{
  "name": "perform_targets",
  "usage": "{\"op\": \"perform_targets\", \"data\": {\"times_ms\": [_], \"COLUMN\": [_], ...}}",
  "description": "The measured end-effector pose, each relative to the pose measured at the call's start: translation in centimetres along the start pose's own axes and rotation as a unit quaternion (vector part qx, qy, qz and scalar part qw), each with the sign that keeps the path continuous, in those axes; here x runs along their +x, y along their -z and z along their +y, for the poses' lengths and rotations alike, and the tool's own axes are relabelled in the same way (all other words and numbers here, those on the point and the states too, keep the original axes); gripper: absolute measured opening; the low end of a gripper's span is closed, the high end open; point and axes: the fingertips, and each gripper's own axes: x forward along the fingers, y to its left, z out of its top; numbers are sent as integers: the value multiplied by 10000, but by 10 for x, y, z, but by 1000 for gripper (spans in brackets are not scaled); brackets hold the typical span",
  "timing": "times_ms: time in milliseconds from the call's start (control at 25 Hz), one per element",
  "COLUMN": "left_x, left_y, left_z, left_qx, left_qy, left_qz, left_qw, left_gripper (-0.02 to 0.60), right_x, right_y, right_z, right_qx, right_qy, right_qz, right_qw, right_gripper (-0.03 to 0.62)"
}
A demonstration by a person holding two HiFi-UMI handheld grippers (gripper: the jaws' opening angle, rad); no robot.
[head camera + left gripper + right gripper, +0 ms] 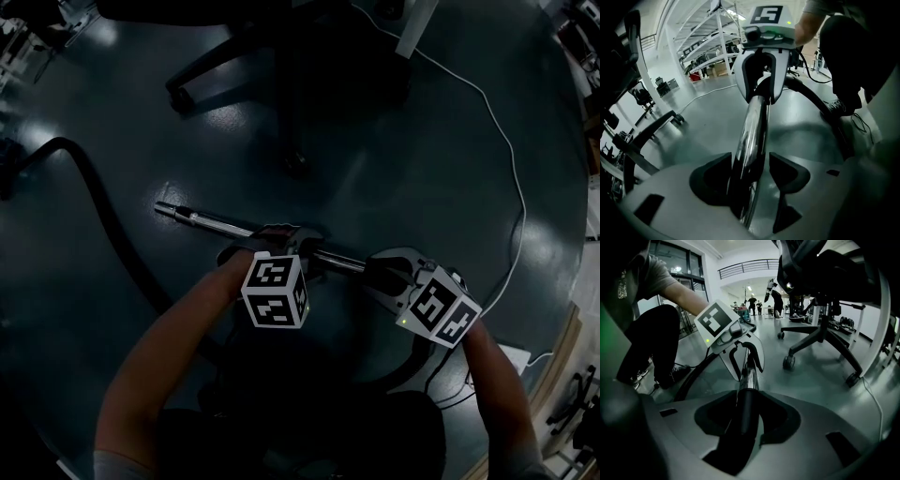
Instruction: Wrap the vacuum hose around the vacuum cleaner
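The metal tube [225, 225] of the vacuum lies level above the dark floor [422, 141], slanting from upper left to lower right in the head view, with a gripper at each of two spots along it. The left gripper [283, 234] sits at about the tube's middle with its jaws released: the chrome runs between them, and the pad [785, 171] on one side stands clear of it with floor showing in the gap (the other pad is right at the tube, and I cannot tell whether it touches). The right gripper [377, 272] is at the tube's lower-right end, clenched on the black cuff [744, 420] where the chrome ends – both pads press against it.

The vacuum hose [105, 220] is a black line well to the left of the tube – it comes in from the far left edge, arches, then runs down past the tube's free end toward the person's left forearm. A further dark loop shows below the tube's gripped end, near the person's feet.

Beyond the tube, on the side away from the person, stands the wheeled base of an office chair [281, 84]. A thin white cable [511, 159] trails over the floor to the right of the tube's gripped end.
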Motion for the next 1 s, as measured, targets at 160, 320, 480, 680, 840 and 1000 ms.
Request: {"op": "perform_targets", "data": {"times_ms": [160, 320, 480, 680, 840, 1000], "left_x": [-4, -2, -4, -19, -45, -80], "left_y": [6, 12, 15, 28, 40, 48], "left_z": [-1, 0, -7, -14, -4, 7], "left_qx": [157, 357, 601, 565, 501, 215], "left_qy": [-130, -341, -113, 157, 53, -226], "left_qz": [113, 209, 399, 761, 1124, 1311], "left_qw": [9997, 9986, 9973, 9954, 9924, 9909], "left_gripper": [255, 247, 153, 146, 144, 144], "right_x": [-3, -5, -4, -11, -21, -31], "right_y": [-10, -18, -20, -39, -55, -72], "right_z": [6, 12, 16, 26, 28, 22], "right_qx": [16, 40, 162, 243, 72, 62], "right_qy": [-147, -292, -479, -821, -705, -192], "right_qz": [-119, -163, -169, -347, -497, -506], "right_qw": [9998, 9994, 9986, 9957, 9962, 9985], "right_gripper": [152, 152, 152, 153, 153, 153]}}
